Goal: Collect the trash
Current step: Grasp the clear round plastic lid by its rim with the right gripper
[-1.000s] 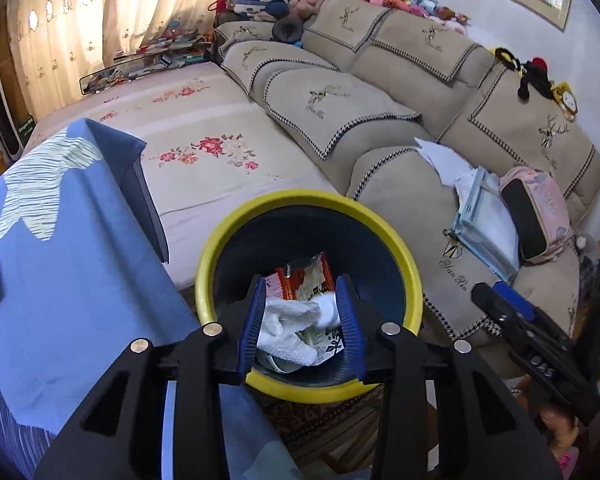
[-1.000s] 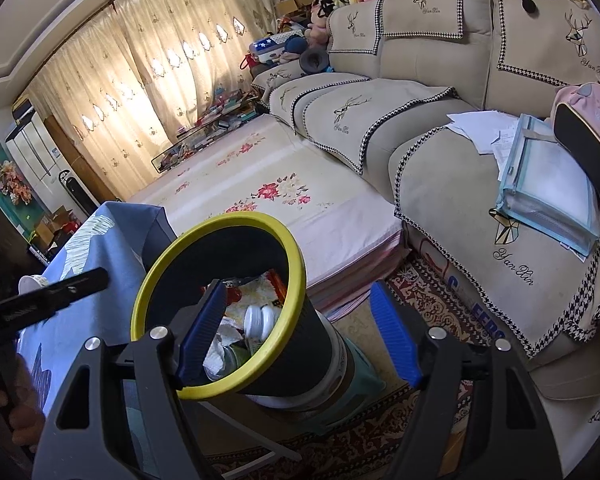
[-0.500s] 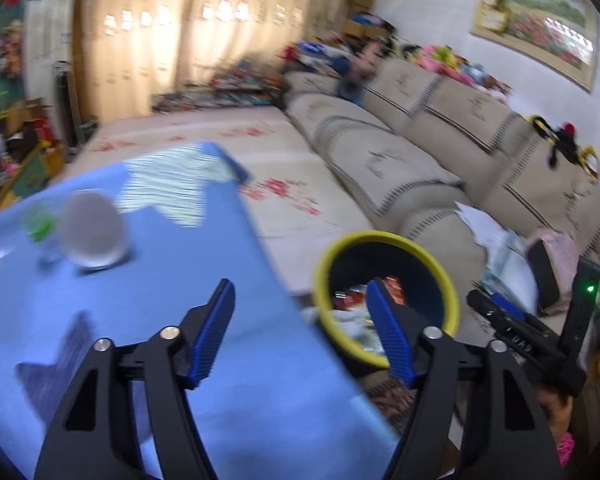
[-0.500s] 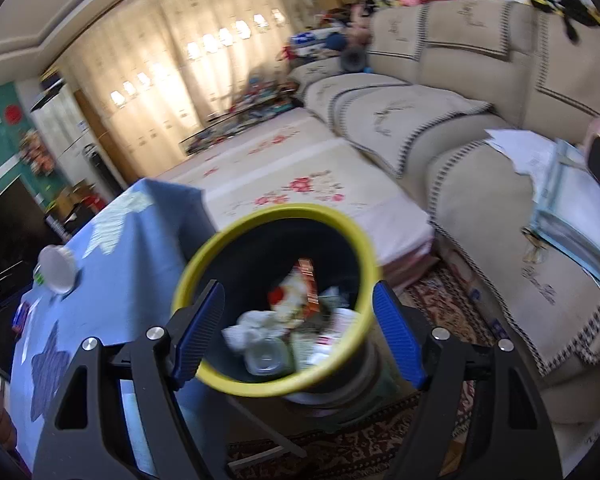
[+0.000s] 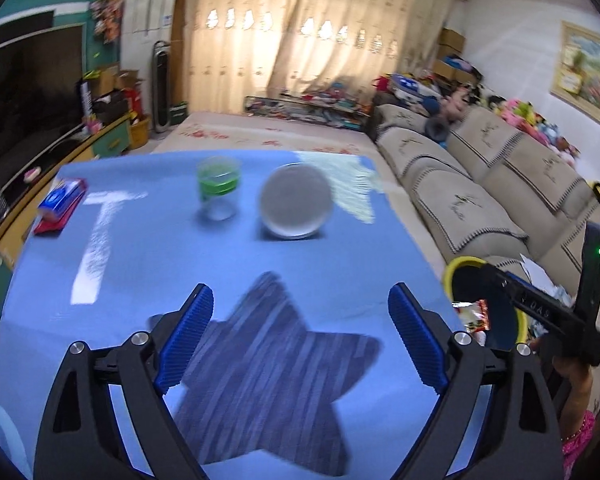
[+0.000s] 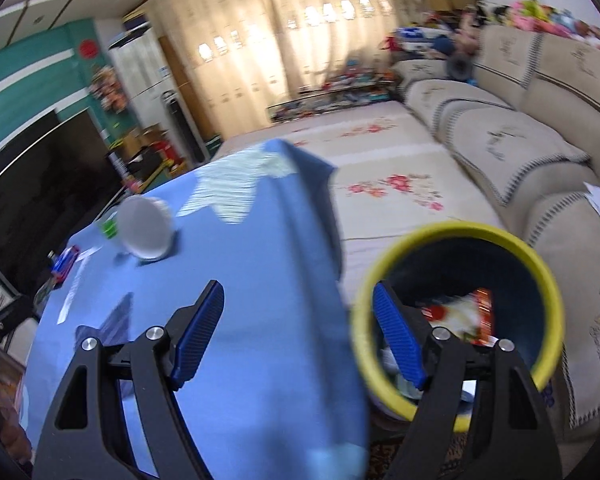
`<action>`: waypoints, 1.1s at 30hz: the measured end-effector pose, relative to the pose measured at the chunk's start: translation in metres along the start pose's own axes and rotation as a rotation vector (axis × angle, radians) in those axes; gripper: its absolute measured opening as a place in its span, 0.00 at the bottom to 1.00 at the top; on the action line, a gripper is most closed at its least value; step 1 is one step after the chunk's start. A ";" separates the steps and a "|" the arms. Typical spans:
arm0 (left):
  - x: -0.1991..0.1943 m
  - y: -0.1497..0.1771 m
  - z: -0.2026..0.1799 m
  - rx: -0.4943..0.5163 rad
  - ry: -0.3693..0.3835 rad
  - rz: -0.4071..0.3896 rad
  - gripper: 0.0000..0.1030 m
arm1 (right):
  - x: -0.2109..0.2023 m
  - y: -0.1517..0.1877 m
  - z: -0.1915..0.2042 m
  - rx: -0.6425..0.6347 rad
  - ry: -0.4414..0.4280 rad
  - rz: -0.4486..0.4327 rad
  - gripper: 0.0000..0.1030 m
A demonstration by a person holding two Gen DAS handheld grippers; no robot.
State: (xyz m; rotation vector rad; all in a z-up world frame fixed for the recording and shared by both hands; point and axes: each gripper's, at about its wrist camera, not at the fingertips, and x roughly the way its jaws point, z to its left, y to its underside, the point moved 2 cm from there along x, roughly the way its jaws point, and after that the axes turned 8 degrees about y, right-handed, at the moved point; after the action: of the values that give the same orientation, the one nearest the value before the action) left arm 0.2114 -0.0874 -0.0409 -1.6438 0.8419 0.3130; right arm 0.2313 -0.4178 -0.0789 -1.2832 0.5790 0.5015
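A dark bin with a yellow rim (image 6: pixel 456 312) stands beside the table and holds a red snack wrapper (image 6: pixel 476 316) and other rubbish; the bin (image 5: pixel 484 308) also shows at the right edge of the left wrist view. On the blue tablecloth (image 5: pixel 236 272) lie a clear cup with a green band (image 5: pixel 218 186), a tipped clear cup or lid (image 5: pixel 296 200) and a red-and-blue packet (image 5: pixel 60 206). My left gripper (image 5: pixel 300 336) hovers over the cloth, its jaws opening with nothing between them. My right gripper (image 6: pixel 296 336) is open and empty over the table's edge.
A beige sofa (image 5: pixel 480 184) with cushions runs along the right. A floral mat (image 6: pixel 384 156) covers the floor behind the table. A dark TV (image 5: pixel 24 92) stands at the left. Curtains and clutter fill the back. A person's hand (image 5: pixel 576 376) holds the right gripper.
Both grippers have swung left from over the bin to above the blue table. The left gripper let go of white rubbish into the bin and its jaws have spread wide.
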 end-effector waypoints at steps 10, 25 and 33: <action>-0.005 0.005 0.065 -0.095 -0.045 -0.011 0.86 | 0.049 -0.036 0.109 -0.153 -0.114 0.033 0.71; -0.003 0.012 0.094 -0.146 -0.049 -0.007 0.86 | 0.144 -0.057 0.168 -0.235 -0.084 0.142 0.24; 0.001 0.014 0.087 -0.131 -0.047 0.001 0.86 | 0.126 -0.059 0.142 -0.172 -0.134 0.140 0.05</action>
State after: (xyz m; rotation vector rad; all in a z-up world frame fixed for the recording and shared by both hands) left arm 0.2238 -0.0070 -0.0743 -1.7509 0.8014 0.4136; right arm 0.3818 -0.2884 -0.0915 -1.3658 0.5240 0.7614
